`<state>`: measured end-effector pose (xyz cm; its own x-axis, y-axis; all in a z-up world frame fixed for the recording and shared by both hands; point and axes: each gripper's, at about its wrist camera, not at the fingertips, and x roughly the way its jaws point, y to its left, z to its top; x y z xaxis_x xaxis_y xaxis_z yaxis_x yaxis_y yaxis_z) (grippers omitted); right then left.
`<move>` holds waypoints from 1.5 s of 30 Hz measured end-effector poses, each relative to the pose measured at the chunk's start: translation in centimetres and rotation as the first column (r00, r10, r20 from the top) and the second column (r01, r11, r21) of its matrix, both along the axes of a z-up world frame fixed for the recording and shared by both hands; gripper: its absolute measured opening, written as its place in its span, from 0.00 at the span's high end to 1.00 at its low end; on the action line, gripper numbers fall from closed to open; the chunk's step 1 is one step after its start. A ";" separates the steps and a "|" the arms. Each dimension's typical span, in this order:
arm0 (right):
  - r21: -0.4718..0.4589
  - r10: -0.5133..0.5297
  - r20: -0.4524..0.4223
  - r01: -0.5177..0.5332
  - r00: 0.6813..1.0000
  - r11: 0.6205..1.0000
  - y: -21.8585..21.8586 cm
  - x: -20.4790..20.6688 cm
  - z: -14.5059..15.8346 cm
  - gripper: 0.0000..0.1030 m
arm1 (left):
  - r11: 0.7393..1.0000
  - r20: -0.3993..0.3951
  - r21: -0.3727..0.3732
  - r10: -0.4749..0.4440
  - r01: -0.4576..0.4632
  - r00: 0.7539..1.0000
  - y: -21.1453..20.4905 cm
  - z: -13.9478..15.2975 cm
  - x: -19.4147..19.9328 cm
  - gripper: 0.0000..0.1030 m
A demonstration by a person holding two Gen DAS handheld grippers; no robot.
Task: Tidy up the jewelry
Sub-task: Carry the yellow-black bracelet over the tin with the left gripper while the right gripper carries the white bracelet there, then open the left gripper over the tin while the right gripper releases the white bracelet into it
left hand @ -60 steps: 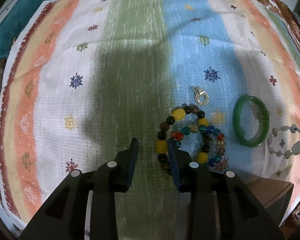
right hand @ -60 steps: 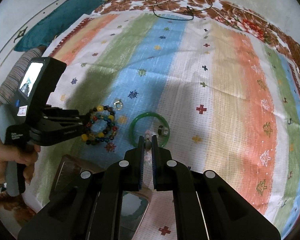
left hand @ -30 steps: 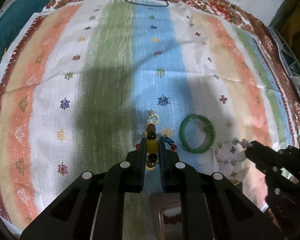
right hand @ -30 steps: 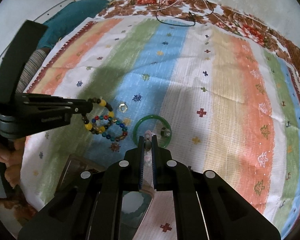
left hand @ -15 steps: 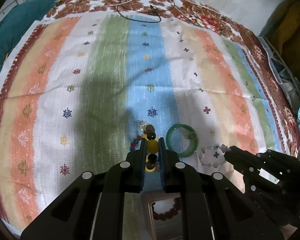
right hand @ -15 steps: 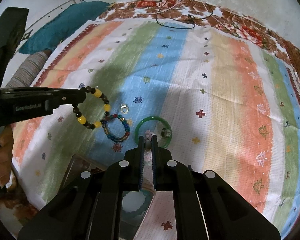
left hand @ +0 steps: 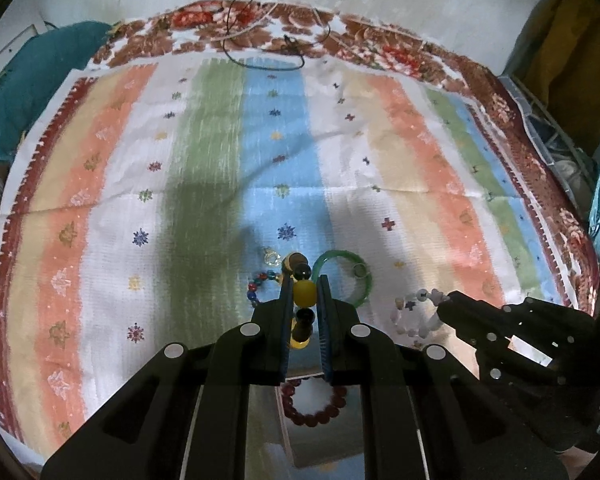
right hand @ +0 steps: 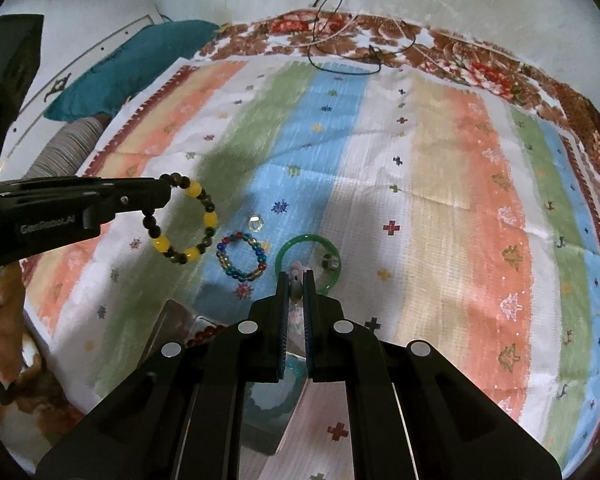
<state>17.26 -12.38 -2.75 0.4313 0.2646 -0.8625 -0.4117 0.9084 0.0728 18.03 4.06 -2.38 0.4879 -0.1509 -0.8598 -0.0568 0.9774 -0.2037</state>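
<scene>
My left gripper (left hand: 303, 280) is shut on a yellow and dark bead bracelet (left hand: 304, 294) and holds it in the air above the striped cloth; the bracelet hangs from it in the right wrist view (right hand: 184, 220). My right gripper (right hand: 296, 276) is shut on a pale white and pink bead bracelet (left hand: 414, 312), also lifted. On the cloth lie a small multicoloured bead bracelet (right hand: 241, 256), a green bangle (right hand: 308, 258) with a small ring (right hand: 329, 263) inside it, and a silver ring (right hand: 255, 222). A box (left hand: 320, 416) below my left gripper holds a red bead bracelet (left hand: 314, 406).
The striped cloth (left hand: 420, 168) covers a bed with a floral border. A black cable (left hand: 268, 56) lies at the far edge. A teal pillow (right hand: 128, 68) and a striped cushion (right hand: 64, 148) sit at the left. The box has a second compartment with a teal item (right hand: 276, 396).
My left gripper closed on the yellow and dark bracelet and lifted it off the cloth, leaving the multicoloured bracelet behind. My right gripper stays shut on the pale bracelet and rose a little.
</scene>
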 end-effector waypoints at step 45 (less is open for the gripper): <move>0.052 -0.048 0.010 0.047 0.999 0.998 -3.2 -5.4 0.7 0.56 | 0.997 0.048 0.072 -0.035 0.031 0.998 -3.4 1.5 -8.1 0.55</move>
<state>11.87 -15.60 -2.09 0.4537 0.2876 -0.8434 -0.3692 0.9221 0.1159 9.97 0.64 -0.84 0.5260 -0.1066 -0.8438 -0.0159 0.9907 -0.1351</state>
